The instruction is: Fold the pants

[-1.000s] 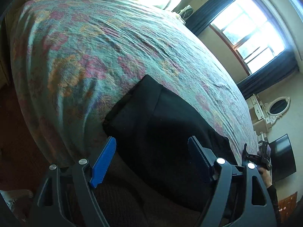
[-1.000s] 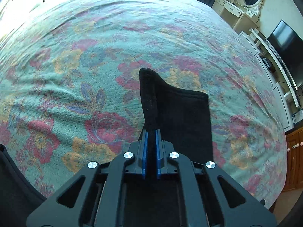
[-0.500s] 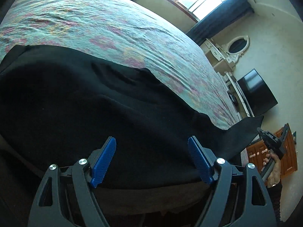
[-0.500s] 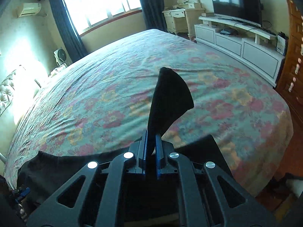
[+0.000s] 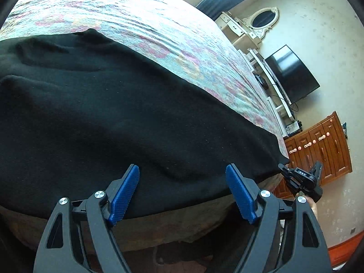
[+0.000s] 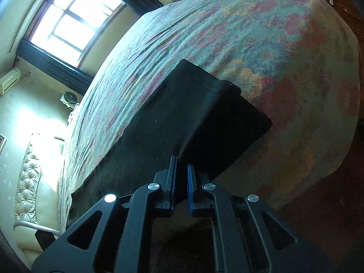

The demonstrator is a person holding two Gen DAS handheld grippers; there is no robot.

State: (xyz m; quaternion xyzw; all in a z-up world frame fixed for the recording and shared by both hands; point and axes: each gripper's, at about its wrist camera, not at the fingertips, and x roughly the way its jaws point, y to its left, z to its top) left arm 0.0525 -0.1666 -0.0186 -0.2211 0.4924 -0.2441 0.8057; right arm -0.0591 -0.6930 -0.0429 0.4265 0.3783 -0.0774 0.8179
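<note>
Pants [image 5: 109,104] black, spread along near edge of floral bedspread [image 5: 159,22]. Left gripper [image 5: 182,188] wide apart, blue pads [image 5: 126,191] just above cloth edge, gripping nothing. Left view alone shows right gripper [image 5: 298,179] at far cuff end, plus TV [image 5: 291,72]. Right view alone shows right gripper [image 6: 180,182] pinched narrow on pants [image 6: 182,113] edge, cuff folded over, window [image 6: 75,16] behind. Versus half a second ago: raised cuff flap now lowered onto bed; left claw unchanged, wide.
</note>
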